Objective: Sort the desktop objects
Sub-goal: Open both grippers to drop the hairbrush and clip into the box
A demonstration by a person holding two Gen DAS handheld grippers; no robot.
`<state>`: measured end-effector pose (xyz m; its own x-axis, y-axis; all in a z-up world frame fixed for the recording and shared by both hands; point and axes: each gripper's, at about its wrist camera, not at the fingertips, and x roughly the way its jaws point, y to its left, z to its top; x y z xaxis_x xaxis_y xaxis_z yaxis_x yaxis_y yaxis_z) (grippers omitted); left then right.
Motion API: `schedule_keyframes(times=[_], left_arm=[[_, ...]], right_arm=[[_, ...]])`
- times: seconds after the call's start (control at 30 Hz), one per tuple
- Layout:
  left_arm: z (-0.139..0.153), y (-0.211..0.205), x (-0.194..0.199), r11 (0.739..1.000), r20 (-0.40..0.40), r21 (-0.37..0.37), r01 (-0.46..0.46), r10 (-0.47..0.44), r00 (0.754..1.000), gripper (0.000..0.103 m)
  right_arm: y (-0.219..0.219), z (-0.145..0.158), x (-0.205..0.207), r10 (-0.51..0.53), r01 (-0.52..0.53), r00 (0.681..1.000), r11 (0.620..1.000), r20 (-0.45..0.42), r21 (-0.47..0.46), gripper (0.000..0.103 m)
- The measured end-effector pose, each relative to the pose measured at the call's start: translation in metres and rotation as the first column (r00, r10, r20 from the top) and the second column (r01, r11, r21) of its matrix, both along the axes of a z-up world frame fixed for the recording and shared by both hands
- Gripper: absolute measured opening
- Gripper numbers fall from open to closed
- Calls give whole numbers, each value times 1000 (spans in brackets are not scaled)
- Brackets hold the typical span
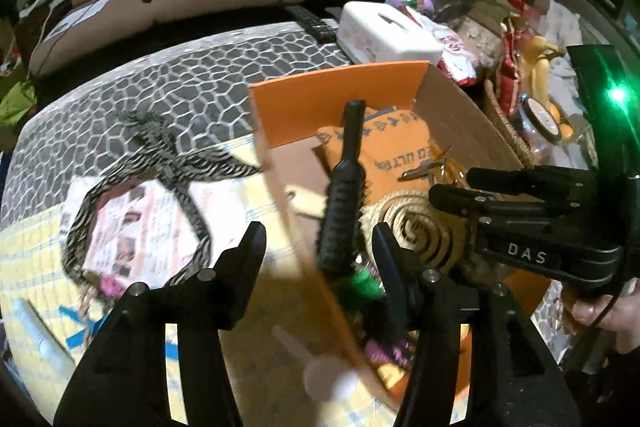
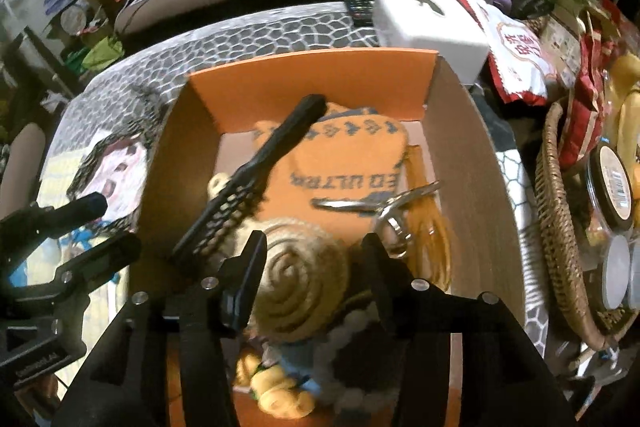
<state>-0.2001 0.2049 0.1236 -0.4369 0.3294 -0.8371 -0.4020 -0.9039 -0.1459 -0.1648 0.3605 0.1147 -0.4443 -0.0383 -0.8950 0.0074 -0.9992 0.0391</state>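
A: The black bristled hairbrush lies slantwise inside the orange-lined cardboard box, across an orange knitted cloth, beside a coiled rope mat.

B: So it's sorted in. And the grippers?

A: The left hand-held gripper hangs partly open over the box's near wall with nothing pinched; the right hand-held gripper is likewise half open and empty above the mat.

B: What's left outside?

A: A zebra-striped fabric headband on the counter, probably next, though blur makes that uncertain.
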Motion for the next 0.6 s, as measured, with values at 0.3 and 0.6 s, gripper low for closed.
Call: schedule_keyframes(times=[0.3,0.6], left_arm=[[12,-40,26,999,0,-14,-52,52,999,63],[16,-83,46,991,10,-22,-132,133,991,91]], right_arm=[[-33,3,24,39,-40,999,999,22,7,71],[-60,6,41,53,-54,998,998,34,14,81]])
